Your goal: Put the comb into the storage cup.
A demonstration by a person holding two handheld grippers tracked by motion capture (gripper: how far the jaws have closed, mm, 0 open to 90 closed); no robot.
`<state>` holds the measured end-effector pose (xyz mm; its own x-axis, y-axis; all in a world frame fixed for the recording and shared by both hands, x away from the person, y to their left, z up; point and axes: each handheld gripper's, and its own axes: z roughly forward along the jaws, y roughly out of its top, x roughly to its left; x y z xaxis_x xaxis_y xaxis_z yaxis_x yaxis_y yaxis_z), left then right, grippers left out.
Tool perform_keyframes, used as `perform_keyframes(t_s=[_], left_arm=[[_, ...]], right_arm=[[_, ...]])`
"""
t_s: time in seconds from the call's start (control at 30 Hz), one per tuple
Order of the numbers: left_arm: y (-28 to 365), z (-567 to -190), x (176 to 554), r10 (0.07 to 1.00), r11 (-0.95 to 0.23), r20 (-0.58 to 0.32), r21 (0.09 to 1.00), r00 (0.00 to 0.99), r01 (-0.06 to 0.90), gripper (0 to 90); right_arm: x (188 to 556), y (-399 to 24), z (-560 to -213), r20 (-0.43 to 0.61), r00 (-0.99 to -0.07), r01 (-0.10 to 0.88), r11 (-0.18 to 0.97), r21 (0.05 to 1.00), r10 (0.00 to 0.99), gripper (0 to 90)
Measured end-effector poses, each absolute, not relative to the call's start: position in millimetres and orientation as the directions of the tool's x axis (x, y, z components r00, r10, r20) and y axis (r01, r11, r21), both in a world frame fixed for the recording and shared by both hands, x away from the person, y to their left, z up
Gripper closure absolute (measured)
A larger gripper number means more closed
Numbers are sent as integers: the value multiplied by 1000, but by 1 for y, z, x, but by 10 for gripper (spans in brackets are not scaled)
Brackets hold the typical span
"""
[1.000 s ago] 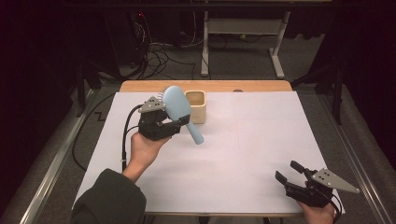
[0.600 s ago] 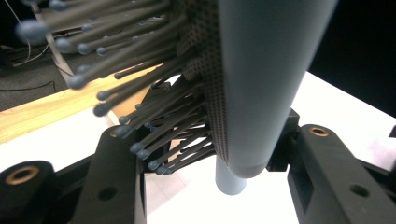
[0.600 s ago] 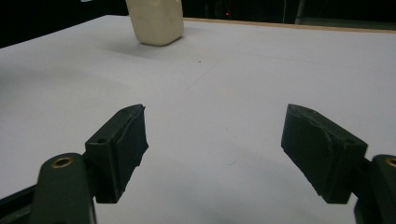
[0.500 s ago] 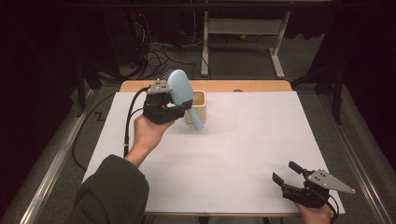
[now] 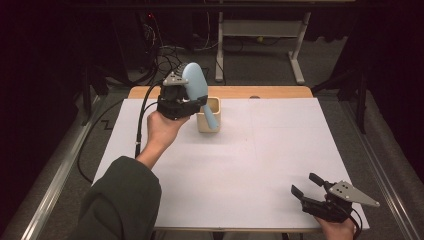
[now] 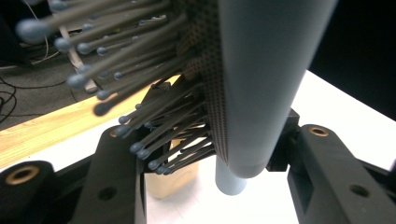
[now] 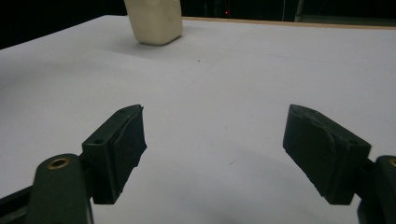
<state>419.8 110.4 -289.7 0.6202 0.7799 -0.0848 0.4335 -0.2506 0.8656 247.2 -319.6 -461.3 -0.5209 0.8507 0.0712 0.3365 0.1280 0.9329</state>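
A light blue hairbrush [image 5: 194, 81] stands nearly upright, head up and handle down, with my left gripper [image 5: 186, 103] shut on its lower head. In the left gripper view the brush's back [image 6: 261, 70] and bristles loom close between the black jaws of the left gripper [image 6: 219, 182]. A cream square cup [image 5: 203, 123] sits on the white sheet near the far edge, and the handle tip hangs just beside it. My right gripper [image 5: 304, 184] rests at the near right corner. It is open; its jaws have just been opening with nothing between them, as the right gripper [image 7: 212, 149] view shows.
The white sheet [image 5: 260, 160] covers a table with a wooden strip [image 5: 280, 92] at the far edge. The cup [image 7: 154, 21] lies far ahead of the right gripper. A black cable [image 5: 141, 125] trails from the left gripper. Cables and a desk frame [image 5: 260, 35] stand beyond the table.
My left hand has carried the brush up and toward the far side, next to the cup, turning it more upright. The right gripper has stayed in place.
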Motion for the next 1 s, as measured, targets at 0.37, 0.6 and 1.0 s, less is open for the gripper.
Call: perform_keyframes(t_s=[0.37, 0.6, 1.0], left_arm=[[107, -285, 437, 797, -229, -100, 862, 596, 451, 538], [104, -280, 445, 805, -223, -97, 865, 585, 450, 538], [106, -280, 459, 836, -196, -99, 865, 540, 462, 538]], right_arm=[[248, -319, -462, 75, -520, 340, 126, 932, 851, 220], [248, -320, -462, 77, -522, 341, 125, 932, 850, 221], [248, -320, -462, 77, -521, 342, 126, 931, 850, 223]])
